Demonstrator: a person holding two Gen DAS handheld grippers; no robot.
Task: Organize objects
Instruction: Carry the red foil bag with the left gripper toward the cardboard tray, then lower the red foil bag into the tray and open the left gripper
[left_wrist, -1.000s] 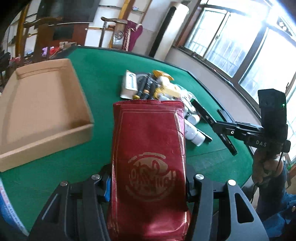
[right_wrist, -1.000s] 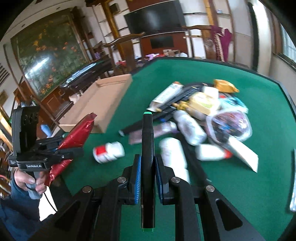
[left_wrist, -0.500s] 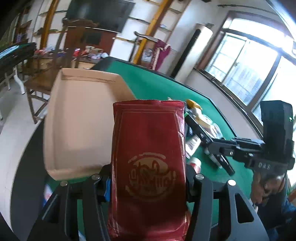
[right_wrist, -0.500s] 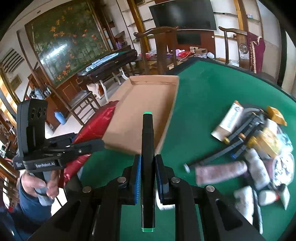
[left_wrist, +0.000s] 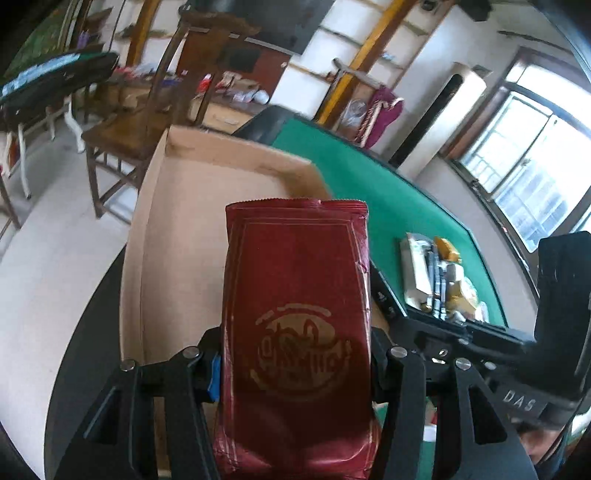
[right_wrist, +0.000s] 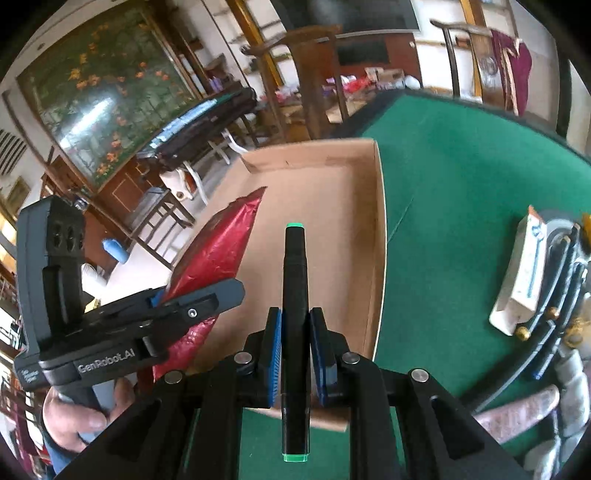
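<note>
My left gripper (left_wrist: 291, 373) is shut on a dark red foil pouch (left_wrist: 295, 325) with a gold emblem and holds it above the near end of a shallow cardboard box (left_wrist: 177, 258). The pouch (right_wrist: 218, 254) and left gripper (right_wrist: 192, 306) also show in the right wrist view, over the box's left side. My right gripper (right_wrist: 295, 354) is shut on a black marker with green ends (right_wrist: 294, 295), held above the near edge of the cardboard box (right_wrist: 332, 206).
The green felt table (right_wrist: 461, 192) carries a pile of objects at the right (left_wrist: 436, 277): a white tube box (right_wrist: 524, 273), black pens, bottles and packets. Wooden chairs (left_wrist: 140, 122) and floor lie beyond the table's left edge.
Both grippers have swung left from the object pile to over the cardboard box, each still carrying its item. The box now fills the middle of both views.
</note>
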